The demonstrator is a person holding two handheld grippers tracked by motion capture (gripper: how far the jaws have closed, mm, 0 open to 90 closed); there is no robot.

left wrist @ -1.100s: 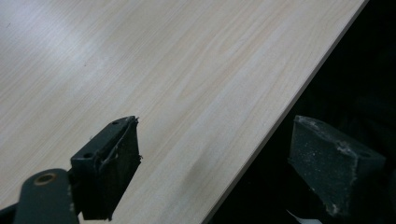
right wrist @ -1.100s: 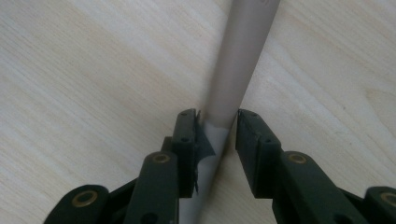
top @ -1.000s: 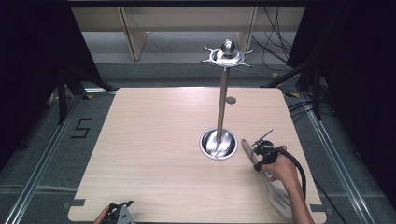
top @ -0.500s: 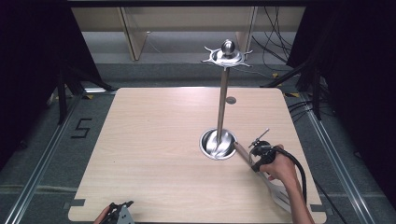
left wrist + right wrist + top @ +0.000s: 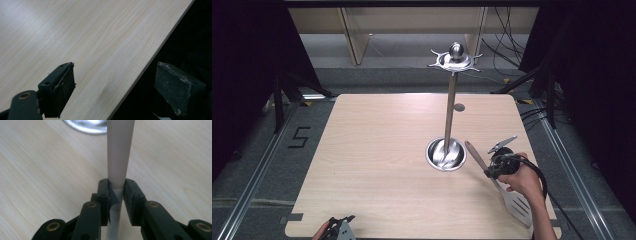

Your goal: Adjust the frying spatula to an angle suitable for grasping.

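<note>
Slotted metal spatula with pale handle (image 5: 507, 192) — near table's (image 5: 377, 150) right edge, handle clamped between right gripper's (image 5: 116, 192) jaws, likely bound for the steel hook stand (image 5: 448, 130). Left gripper (image 5: 115, 90) — jaws wide, empty, idle.

Both claws are built of black links joined by brass-ringed pivots, with blocky black jaws carrying small screw holes. The left claw (image 5: 115, 92) is fitted with worn, dusty pads, and a frayed thread is seen on one. A thick black cable is looped from the right claw (image 5: 492, 170), and a grey plate is mounted on top. The right forearm is left bare of any sleeve.
</note>
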